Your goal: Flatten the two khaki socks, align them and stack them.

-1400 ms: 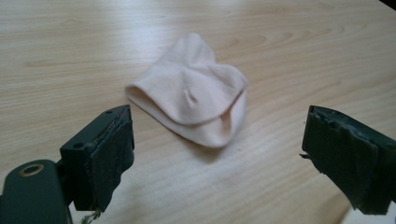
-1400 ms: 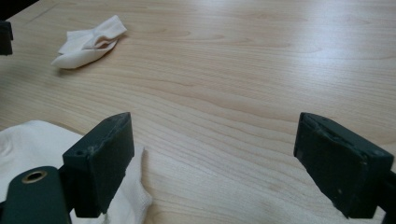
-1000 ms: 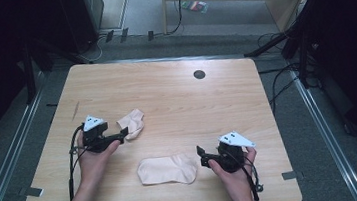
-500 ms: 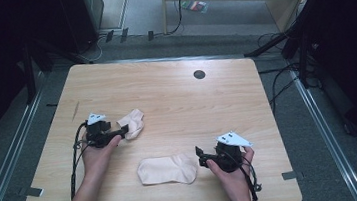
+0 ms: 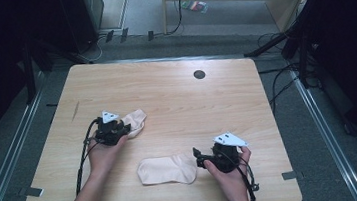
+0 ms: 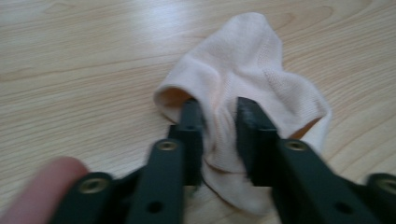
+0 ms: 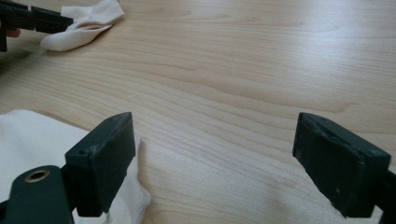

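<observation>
Left gripper (image 6: 219, 135) is pinching the crumpled sock (image 6: 252, 88) by its cuff fold on the counter (image 5: 176, 100); right gripper (image 7: 215, 154) is gaping wide beside the flat sock (image 5: 166, 169). Soft, light fabric, probably easiest grabbed at an edge.

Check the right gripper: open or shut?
Open. The right gripper has its jaws spread wide over bare table, beside the flat sock.

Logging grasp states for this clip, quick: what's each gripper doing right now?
Left gripper: shut on the crumpled sock, fabric pinched between its jaws.
Right gripper: open, holding nothing, beside the flat sock.
</observation>
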{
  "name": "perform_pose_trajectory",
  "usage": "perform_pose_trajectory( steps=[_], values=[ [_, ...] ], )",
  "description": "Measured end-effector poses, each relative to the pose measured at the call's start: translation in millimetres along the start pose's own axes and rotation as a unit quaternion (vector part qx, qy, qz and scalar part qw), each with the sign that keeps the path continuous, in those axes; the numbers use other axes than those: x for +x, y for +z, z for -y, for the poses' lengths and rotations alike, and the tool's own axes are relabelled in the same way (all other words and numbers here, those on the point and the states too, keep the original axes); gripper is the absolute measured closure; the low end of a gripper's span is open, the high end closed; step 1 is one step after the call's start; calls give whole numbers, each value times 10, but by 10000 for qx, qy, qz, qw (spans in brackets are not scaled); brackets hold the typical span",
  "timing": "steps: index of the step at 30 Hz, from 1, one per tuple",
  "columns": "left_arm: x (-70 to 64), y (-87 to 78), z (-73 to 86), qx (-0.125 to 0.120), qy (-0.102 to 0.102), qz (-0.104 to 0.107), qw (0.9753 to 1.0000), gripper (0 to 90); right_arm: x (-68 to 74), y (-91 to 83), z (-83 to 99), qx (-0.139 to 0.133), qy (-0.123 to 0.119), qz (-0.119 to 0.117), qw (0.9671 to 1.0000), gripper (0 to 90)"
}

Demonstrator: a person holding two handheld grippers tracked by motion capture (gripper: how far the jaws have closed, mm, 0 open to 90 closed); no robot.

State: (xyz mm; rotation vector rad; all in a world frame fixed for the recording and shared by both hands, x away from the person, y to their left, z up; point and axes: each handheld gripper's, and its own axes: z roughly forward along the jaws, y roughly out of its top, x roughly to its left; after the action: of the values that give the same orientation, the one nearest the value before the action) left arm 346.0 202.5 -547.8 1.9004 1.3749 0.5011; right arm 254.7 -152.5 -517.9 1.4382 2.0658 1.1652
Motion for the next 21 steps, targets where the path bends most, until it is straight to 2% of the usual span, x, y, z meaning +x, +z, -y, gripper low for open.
perform_pose_trajectory(
  steps=[2,3,6,8,12,18,19,21],
  values=[
    [-16,0,-7,-32,-71,-25,10000,834,6,4,0,0,-14,-12,10000,132],
    [-12,-11,-9,-32,-106,27,9999,844,10,2,-3,-3,-4,-12,10000,132],
    [-54,-95,-16,-312,-281,202,9989,855,20,-16,-26,-65,43,-15,10000,136],
    [-108,-184,-49,-491,-330,332,9977,858,25,-31,-53,-113,32,-30,9999,139],
    [-307,-340,-129,-803,-435,714,9933,859,34,-43,-114,-172,8,-29,9998,144],
    [-683,-383,-177,-947,-463,1233,9868,859,29,-30,-181,-207,-6,24,9998,155],
    [-754,-379,-181,-967,-461,1303,9857,859,26,-31,-191,-207,19,27,9998,164],
    [-844,-369,-182,-1001,-454,1372,9844,859,23,-29,-210,-242,79,-77,9996,239]
  ],
)
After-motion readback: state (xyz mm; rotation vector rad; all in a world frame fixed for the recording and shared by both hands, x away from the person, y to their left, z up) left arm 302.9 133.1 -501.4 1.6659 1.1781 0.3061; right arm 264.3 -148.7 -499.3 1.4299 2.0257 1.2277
